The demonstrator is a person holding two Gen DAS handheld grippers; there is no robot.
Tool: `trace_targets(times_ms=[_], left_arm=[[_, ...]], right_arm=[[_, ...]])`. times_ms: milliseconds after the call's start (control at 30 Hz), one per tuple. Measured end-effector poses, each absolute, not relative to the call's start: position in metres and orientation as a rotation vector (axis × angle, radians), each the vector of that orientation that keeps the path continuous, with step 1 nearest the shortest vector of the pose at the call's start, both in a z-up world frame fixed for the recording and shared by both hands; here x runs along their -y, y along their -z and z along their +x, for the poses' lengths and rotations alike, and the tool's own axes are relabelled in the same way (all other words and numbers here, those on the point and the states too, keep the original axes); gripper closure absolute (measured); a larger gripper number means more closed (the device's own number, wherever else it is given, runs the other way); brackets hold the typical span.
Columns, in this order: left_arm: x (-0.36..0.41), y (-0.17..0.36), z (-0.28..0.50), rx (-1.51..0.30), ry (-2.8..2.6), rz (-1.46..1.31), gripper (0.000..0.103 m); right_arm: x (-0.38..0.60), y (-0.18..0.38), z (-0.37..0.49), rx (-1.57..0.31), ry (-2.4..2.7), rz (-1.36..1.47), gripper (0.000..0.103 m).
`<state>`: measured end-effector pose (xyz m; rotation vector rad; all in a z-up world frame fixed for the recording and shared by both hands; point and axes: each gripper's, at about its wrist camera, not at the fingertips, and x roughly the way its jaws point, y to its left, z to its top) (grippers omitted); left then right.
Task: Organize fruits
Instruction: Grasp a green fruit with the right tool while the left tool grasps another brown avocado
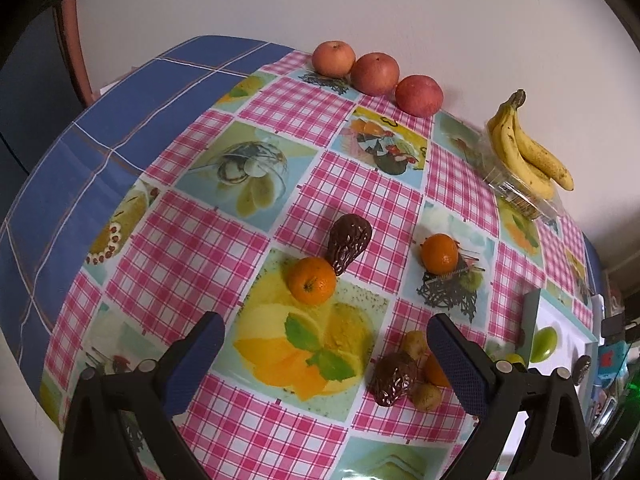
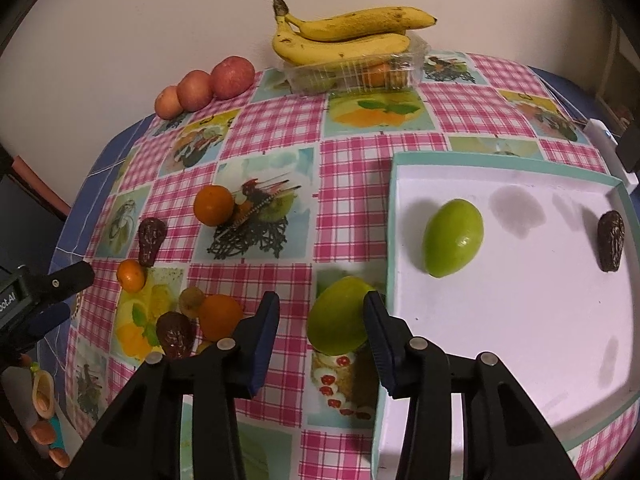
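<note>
Apparently mid-sorting, the right hand-held gripper (image 2: 322, 322) stood apart around a green fruit (image 2: 340, 316) beside the tray (image 2: 500, 160), needing closure next, while the left hand-held gripper (image 1: 326, 340) gaped empty.

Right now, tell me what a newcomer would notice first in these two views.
The loud pink checked tablecloth fills both views. At its far edge by the wall, three red apples stand in a row, and a bunch of bananas lies on a clear plastic container. Nearer, the right gripper has its open jaws around a green fruit beside the white tray, where another green fruit lies.
</note>
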<state>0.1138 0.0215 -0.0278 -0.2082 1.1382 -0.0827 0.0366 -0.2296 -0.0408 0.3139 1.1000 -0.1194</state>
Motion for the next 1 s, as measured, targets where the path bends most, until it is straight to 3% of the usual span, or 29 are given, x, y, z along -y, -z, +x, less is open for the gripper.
trace_targets(times_ms=[300, 1000], left_arm=[[-0.024, 0.031, 0.115, -1.151, 0.072, -0.224, 0.001], [-0.002, 0.062, 0.114, -1.277, 0.125, -0.229, 0.001]], right_arm=[[0.227, 0.035, 0.047, -1.053, 0.085, 0.324, 0.058], [0.224, 0.062, 0.059, -1.136, 0.144, 0.226, 0.059]])
